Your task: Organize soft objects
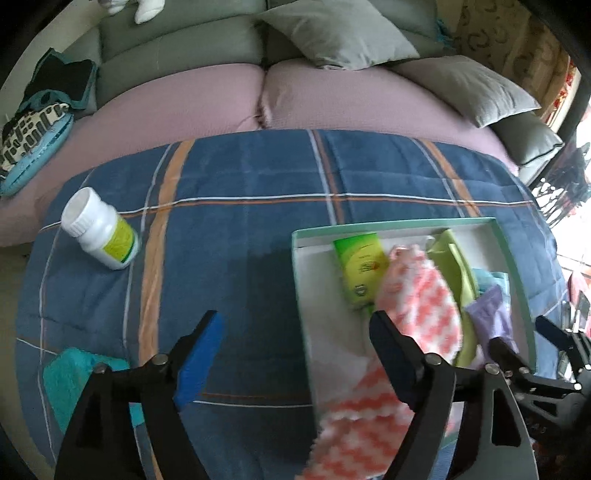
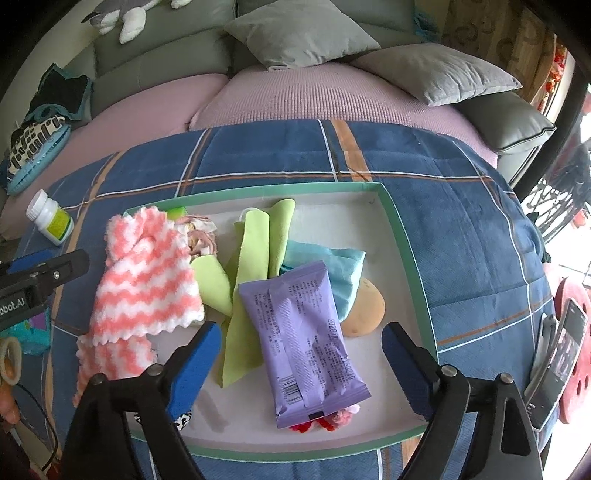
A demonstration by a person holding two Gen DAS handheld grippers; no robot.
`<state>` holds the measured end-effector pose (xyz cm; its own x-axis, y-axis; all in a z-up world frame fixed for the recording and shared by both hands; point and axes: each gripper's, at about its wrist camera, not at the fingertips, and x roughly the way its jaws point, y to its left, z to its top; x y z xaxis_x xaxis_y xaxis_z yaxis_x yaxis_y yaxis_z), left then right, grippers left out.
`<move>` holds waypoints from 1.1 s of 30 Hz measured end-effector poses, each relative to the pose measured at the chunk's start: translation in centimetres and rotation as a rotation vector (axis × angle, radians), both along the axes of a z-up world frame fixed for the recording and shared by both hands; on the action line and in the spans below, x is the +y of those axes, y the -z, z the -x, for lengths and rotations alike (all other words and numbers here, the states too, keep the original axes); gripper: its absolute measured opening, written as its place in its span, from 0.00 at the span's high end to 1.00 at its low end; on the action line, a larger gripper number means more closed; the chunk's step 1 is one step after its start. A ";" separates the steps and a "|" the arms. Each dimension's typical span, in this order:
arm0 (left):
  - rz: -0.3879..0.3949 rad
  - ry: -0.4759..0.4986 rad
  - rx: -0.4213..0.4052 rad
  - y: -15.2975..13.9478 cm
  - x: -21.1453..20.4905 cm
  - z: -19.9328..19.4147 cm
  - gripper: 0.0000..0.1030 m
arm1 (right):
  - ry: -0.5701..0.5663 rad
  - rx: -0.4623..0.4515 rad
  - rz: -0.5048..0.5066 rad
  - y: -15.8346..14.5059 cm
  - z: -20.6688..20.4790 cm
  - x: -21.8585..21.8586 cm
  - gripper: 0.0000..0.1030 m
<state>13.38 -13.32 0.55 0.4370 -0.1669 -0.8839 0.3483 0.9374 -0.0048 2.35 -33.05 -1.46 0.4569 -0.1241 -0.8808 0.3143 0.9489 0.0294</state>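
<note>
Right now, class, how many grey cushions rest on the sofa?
3 visible: one at the back, one in front, one by the blanket; more may sit outside the frame.

One green-rimmed tray [image 2: 406, 236]. In it: one pink-and-white striped cloth [image 2: 144, 280], one purple packet [image 2: 299, 339], one lime cloth [image 2: 251, 258], one teal cloth [image 2: 332, 269], one tan sponge [image 2: 364, 310], one green box [image 1: 360, 271]. Left: one white bottle [image 1: 99, 229]. Far: three grey cushions [image 2: 439, 77].

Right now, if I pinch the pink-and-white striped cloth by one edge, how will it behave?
The pink-and-white striped cloth is probably floppy: it drapes over the green-rimmed box edge. It looks fluffy and likely light, so it should sag and trail. The pile may snag neighbours like the green cloth.
</note>
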 end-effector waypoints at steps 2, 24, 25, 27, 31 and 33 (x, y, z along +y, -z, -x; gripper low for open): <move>-0.022 -0.017 -0.009 0.2 0.4 -0.2 0.16 | 0.007 0.001 0.001 0.1 -0.1 -0.1 0.01; -0.018 -0.081 -0.022 1.1 2.1 -0.8 0.05 | 0.016 -0.001 0.001 0.3 0.0 -0.1 0.00; -0.018 -0.082 -0.022 1.1 2.2 -0.8 0.05 | 0.016 -0.004 -0.001 0.2 0.0 -0.1 0.00; -0.015 -0.082 -0.020 1.1 2.4 -0.6 0.05 | 0.018 -0.006 -0.002 0.1 0.1 -0.2 0.00; -0.014 -0.081 -0.024 0.8 2.8 0.0 0.05 | 0.018 -0.016 -0.003 -0.4 0.5 -0.1 0.00; -0.018 -0.079 -0.033 0.7 3.0 0.6 0.05 | 0.017 -0.026 -0.003 -0.9 0.8 0.1 0.00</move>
<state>12.82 -10.32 -0.12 0.4768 -0.1149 -0.8715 0.2730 0.9617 0.0225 1.54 -32.94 -0.60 0.4772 -0.1294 -0.8692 0.3299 0.9431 0.0408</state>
